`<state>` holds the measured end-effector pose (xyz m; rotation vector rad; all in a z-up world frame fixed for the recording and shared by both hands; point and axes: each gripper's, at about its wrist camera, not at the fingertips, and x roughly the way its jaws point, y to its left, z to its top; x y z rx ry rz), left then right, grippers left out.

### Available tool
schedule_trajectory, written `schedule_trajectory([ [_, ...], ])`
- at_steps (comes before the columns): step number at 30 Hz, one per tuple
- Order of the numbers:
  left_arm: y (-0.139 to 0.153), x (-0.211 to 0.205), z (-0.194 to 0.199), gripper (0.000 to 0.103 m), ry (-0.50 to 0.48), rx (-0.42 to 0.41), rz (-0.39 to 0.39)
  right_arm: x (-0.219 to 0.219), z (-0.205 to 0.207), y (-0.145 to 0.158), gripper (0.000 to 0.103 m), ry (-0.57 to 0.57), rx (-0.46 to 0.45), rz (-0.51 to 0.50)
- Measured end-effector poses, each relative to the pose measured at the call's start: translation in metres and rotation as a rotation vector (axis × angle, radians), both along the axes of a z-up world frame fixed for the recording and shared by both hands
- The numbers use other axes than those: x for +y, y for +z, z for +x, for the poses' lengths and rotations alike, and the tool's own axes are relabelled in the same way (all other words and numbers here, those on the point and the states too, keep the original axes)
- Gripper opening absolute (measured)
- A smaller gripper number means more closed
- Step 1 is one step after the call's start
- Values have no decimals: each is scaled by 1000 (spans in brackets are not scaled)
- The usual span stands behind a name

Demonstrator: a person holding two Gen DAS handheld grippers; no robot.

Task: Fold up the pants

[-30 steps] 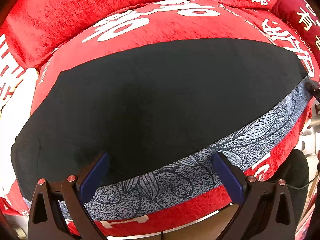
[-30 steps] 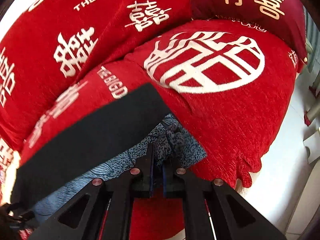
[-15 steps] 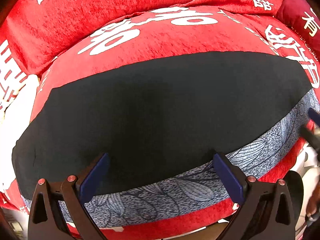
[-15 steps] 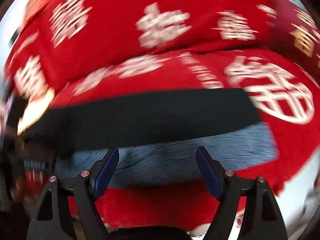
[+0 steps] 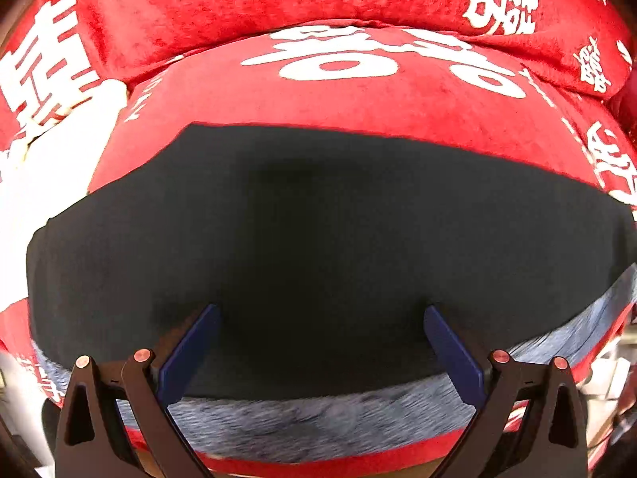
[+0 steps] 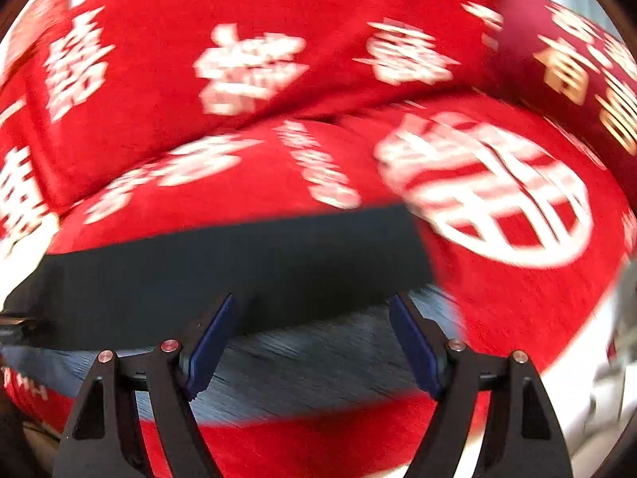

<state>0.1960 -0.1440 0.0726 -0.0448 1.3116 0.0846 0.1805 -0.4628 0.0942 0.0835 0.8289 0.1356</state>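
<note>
Both the left gripper (image 5: 321,344) and right gripper (image 6: 309,338) hang wide and empty above the pants (image 5: 318,247) — on the rounded sofa cushion (image 5: 358,99) the fold could slide open — nothing pins it.

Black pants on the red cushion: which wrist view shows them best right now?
The left wrist view. There the black pants fill the frame in focus, with the far edge and left corner visible above the grey patterned strip. The right wrist view is motion-blurred and shows only a narrower band of the pants and their right end.

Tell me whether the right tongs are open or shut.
Open. The right tongs have their blue pads set wide apart with nothing gripped between them, over the pants on the red cushion.
</note>
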Motion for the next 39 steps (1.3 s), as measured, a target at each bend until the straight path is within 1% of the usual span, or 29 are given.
schedule_trajectory([
  [2,3,-18,9,103,-31,-17,30,33,16,2,82,75,-2,-17],
  [3,3,-24,11,103,-42,-23,42,59,26,-1,82,129,4,-39],
  [4,2,-29,15,103,-46,-23,61,73,33,-5,82,164,20,-52],
  [6,-3,-31,21,103,-35,-14,91,88,45,-17,82,206,61,-95],
  [7,-5,-29,24,103,-27,-10,78,91,50,-19,82,209,64,-122],
  [8,-6,-24,26,103,-16,-5,56,89,55,-21,85,212,63,-130],
  [9,-7,-17,27,103,4,4,30,81,58,-22,89,202,68,-112],
  [10,-7,-12,27,103,18,4,25,69,66,-24,90,169,78,-102],
  [11,-6,-5,27,103,34,4,27,58,68,-26,93,143,84,-100],
  [12,-6,1,26,103,45,8,29,37,72,-31,99,80,100,-98],
  [13,-4,8,25,103,55,14,25,21,74,-34,102,37,116,-91],
  [14,-1,17,23,103,63,14,13,9,75,-37,102,8,122,-85],
  [15,6,30,18,103,74,-4,-5,-8,73,-36,102,-41,123,-70],
  [17,14,48,8,103,88,-33,5,-21,63,-28,103,-106,125,-68],
  [19,23,74,-7,103,99,-73,26,-20,45,-17,103,-89,89,-37],
  [21,23,101,-22,103,118,-80,64,-4,26,-10,103,-36,55,-45],
  [22,20,113,-28,103,129,-72,76,14,12,-7,103,8,44,-61],
  [25,10,146,-50,103,167,-49,71,53,-17,-12,103,94,39,-56],
  [26,7,154,-58,103,180,-49,67,60,-23,-14,103,107,40,-50],
  [27,5,164,-68,103,195,-56,63,77,-33,-17,103,137,46,-28],
  [29,1,176,-84,103,211,-63,52,96,-44,-23,103,169,57,-14],
  [33,-4,193,-107,103,239,-94,-4,139,-62,-34,103,195,85,2],
  [34,-5,194,-110,103,241,-100,-8,153,-63,-35,103,196,87,0],
  [36,-6,192,-113,103,225,-112,14,175,-65,-35,103,217,87,0],
  [38,-9,192,-118,103,202,-111,28,197,-68,-39,103,247,91,-19],
  [39,-11,195,-120,103,198,-105,21,208,-69,-45,103,255,98,-74],
])
